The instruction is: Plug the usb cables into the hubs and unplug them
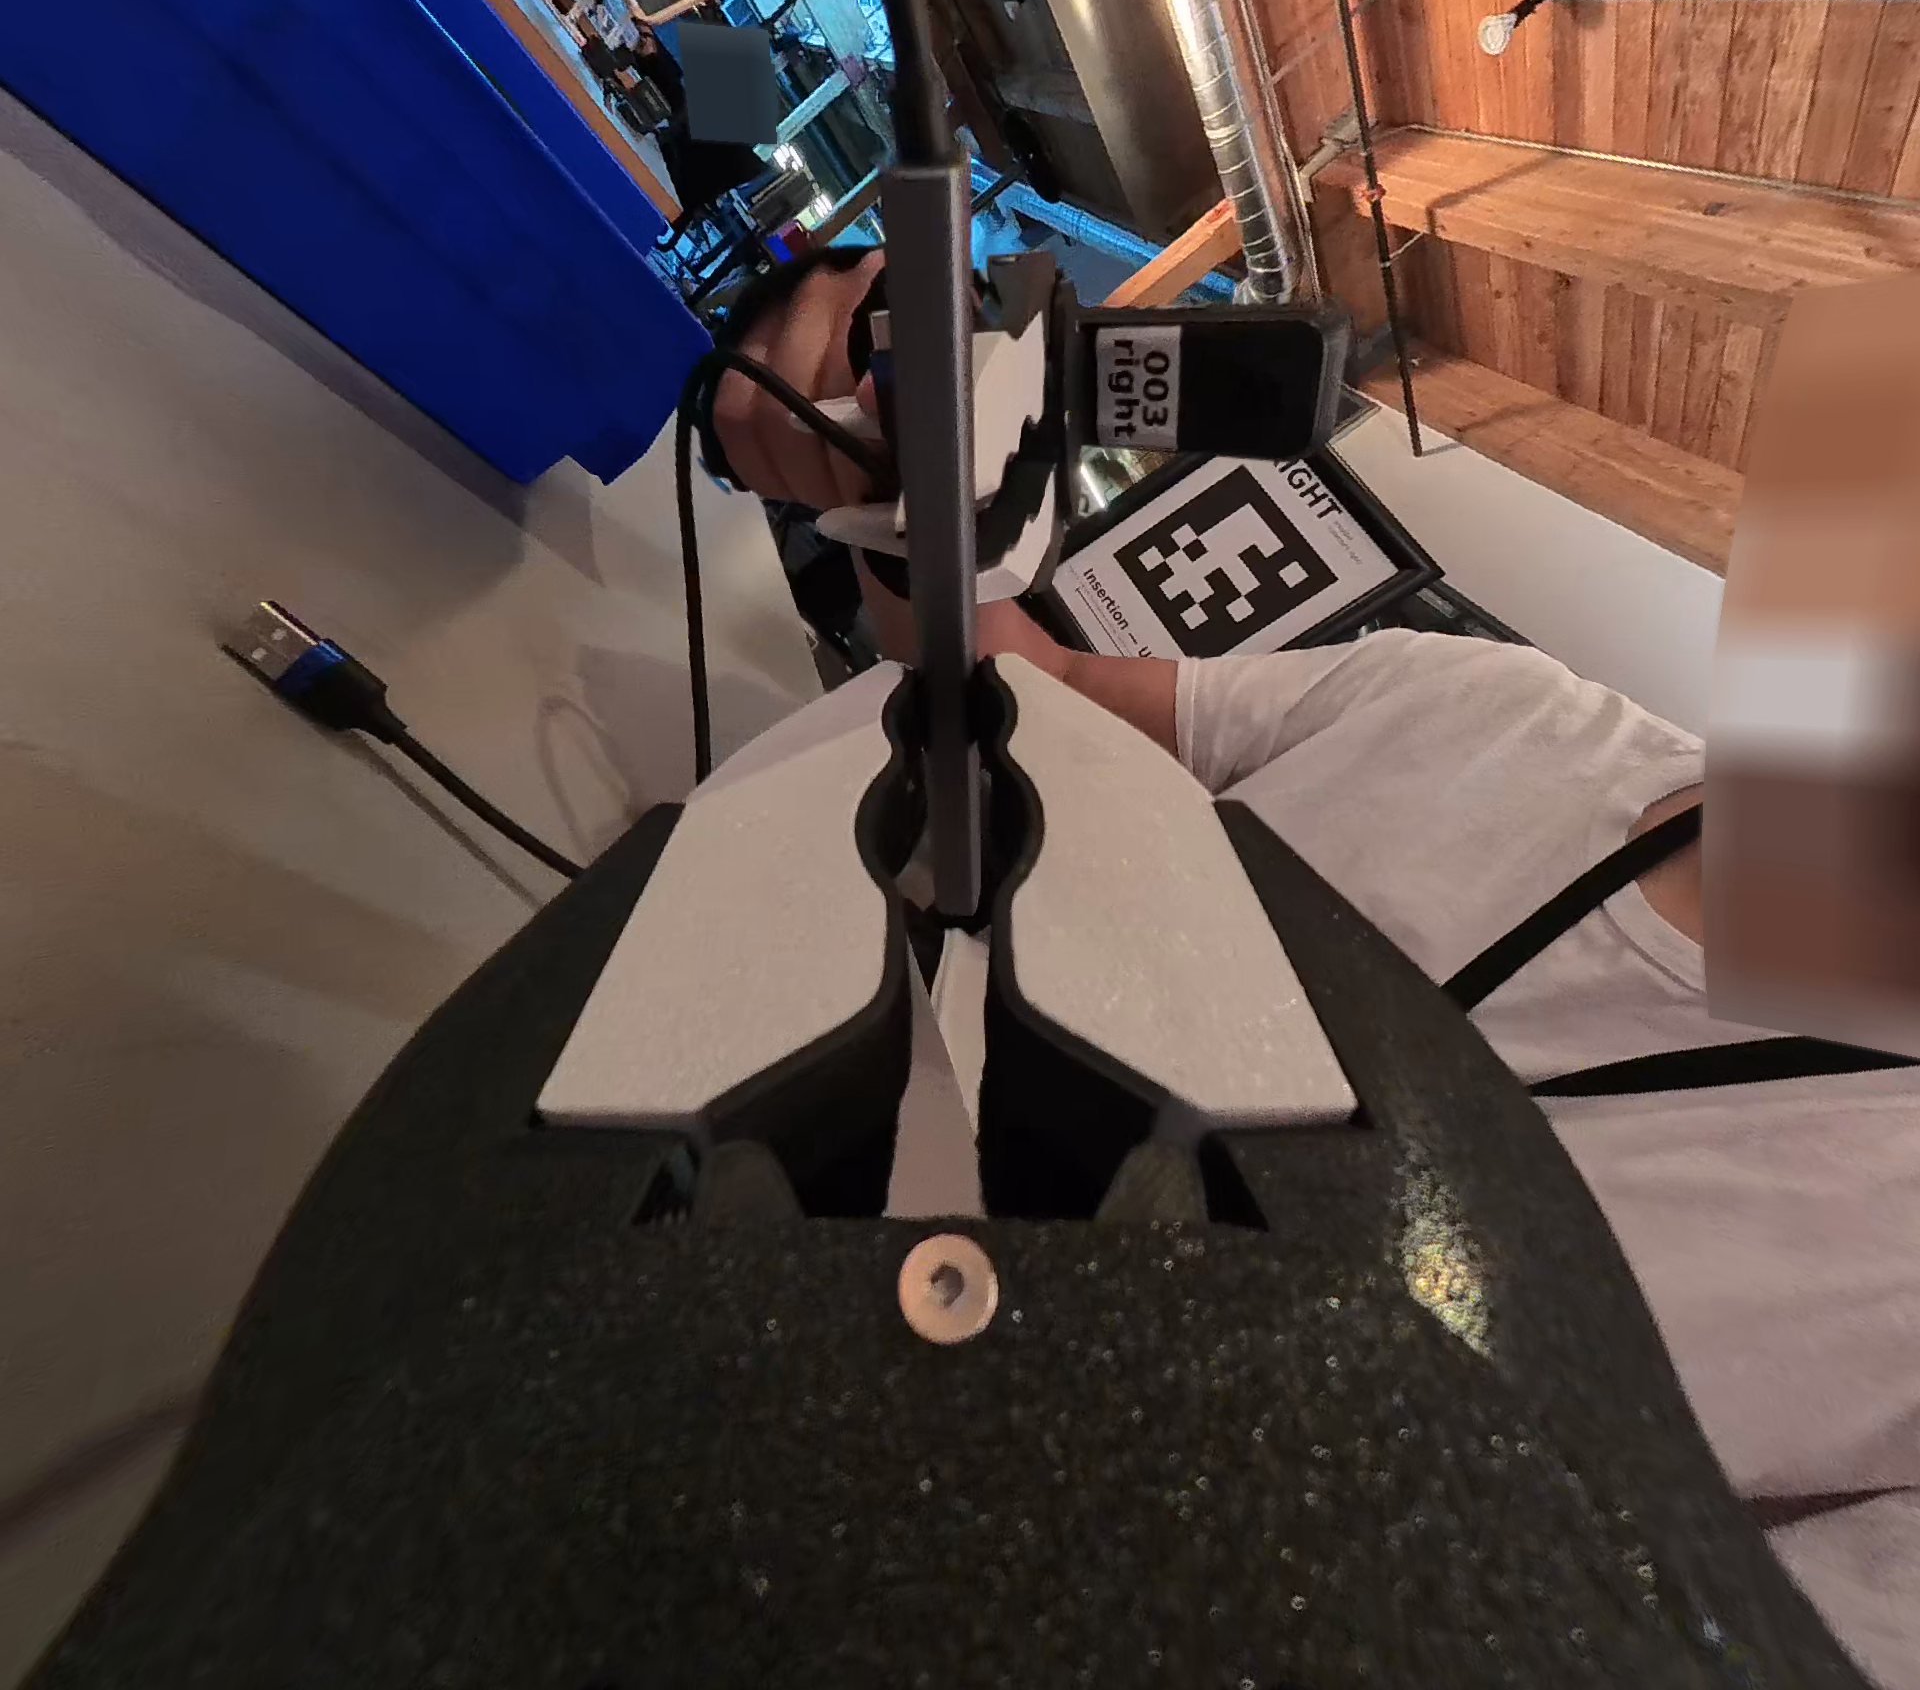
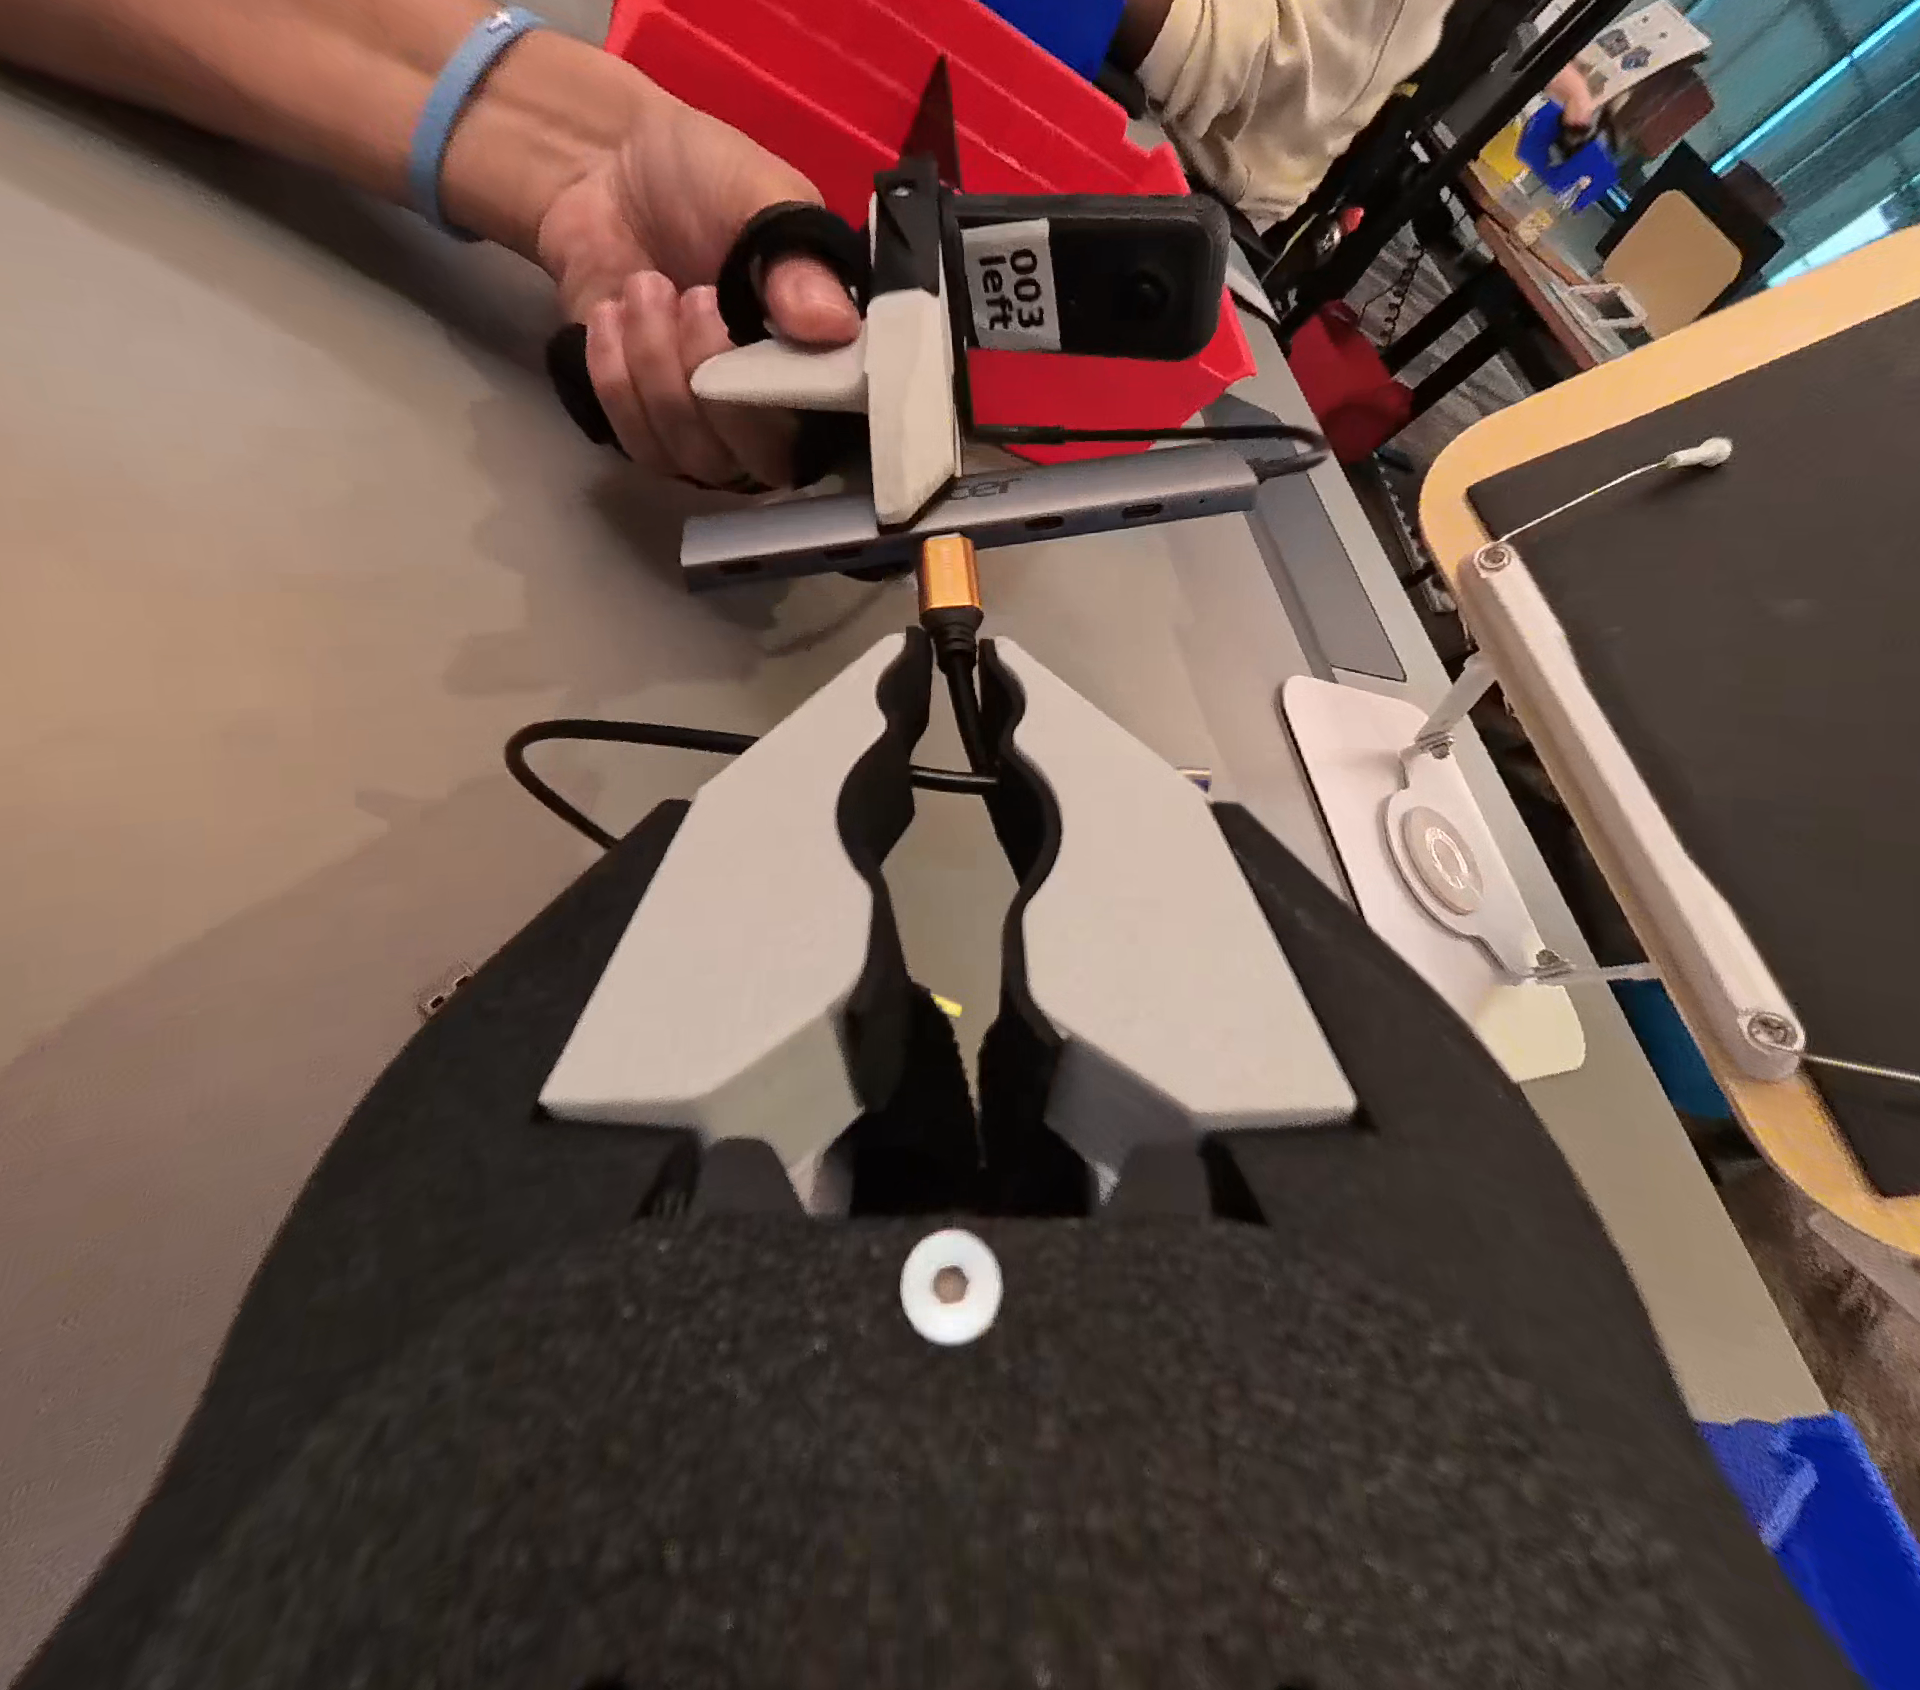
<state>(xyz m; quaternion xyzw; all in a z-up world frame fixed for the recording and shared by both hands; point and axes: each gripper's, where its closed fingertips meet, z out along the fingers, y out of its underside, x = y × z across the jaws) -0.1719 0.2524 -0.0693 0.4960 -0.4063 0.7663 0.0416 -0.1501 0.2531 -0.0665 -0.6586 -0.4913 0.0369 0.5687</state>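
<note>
My left gripper (image 1: 948,684) is shut on a slim grey USB hub (image 1: 935,445), seen edge-on, with a black cable leaving its far end. In the right wrist view the left gripper (image 2: 914,435) grips the hub (image 2: 1091,502) across its middle, above the table. My right gripper (image 2: 948,653) is shut on a black cable (image 2: 961,684) just behind its orange plug (image 2: 943,586). The plug's tip meets a port on the hub's side; how deep it sits is hidden. The right gripper (image 1: 1013,445) shows behind the hub in the left wrist view.
A loose blue-and-black USB plug (image 1: 296,653) lies on the grey table (image 2: 260,601). A red bin (image 2: 831,30) and blue bins (image 1: 312,82) stand behind. A framed marker card (image 1: 1236,565), a white pad with a metal disc (image 2: 1439,861) and a wood-edged black board (image 2: 1714,601) are at the right. Left and right tips are no more than a few centimetres apart.
</note>
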